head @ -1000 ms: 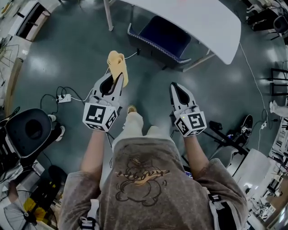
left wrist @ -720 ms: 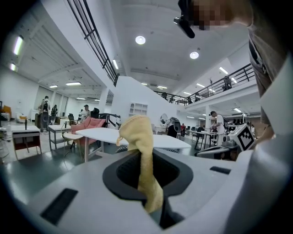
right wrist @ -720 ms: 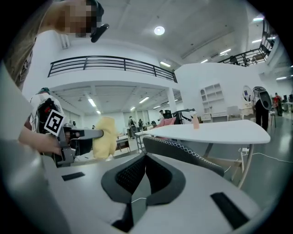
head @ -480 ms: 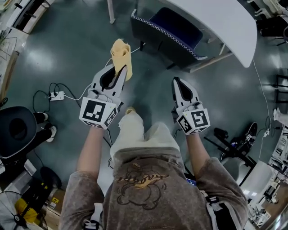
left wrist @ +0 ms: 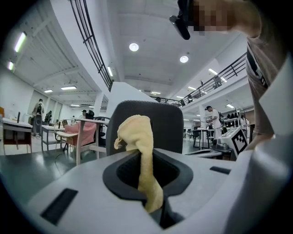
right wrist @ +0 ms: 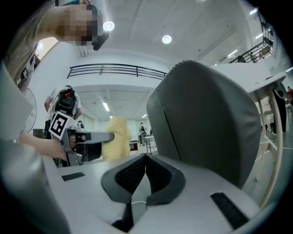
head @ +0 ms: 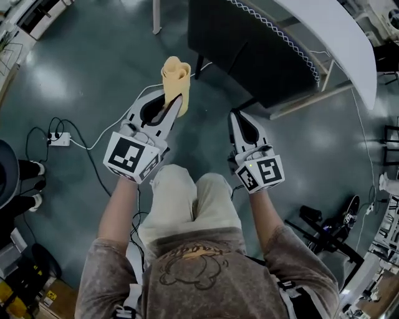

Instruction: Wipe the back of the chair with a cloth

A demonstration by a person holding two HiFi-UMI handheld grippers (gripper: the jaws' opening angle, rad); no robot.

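Observation:
A yellow cloth (head: 175, 76) sticks up out of my left gripper (head: 174, 107), which is shut on it; the cloth (left wrist: 139, 151) rises crumpled above the jaws in the left gripper view. The dark chair back (head: 249, 53) stands just ahead, under the white table. It fills the middle of the left gripper view as a grey backrest (left wrist: 167, 128) and looms at the right in the right gripper view (right wrist: 206, 119). My right gripper (head: 240, 123) is shut and empty, close to the chair's near face. The cloth (right wrist: 115, 137) and left gripper (right wrist: 87, 137) show at left there.
A white table (head: 330, 34) overhangs the chair, with a leg (head: 156, 15) at the far left. A power strip (head: 56, 138) and cables lie on the grey floor at left. Black equipment (head: 327, 233) sits at lower right. A pink chair (left wrist: 75, 132) stands far off.
I have walked closer to the chair: it has grown and slid nearer in the head view. Both grippers advanced with me, and the cloth stays clamped in the left one.

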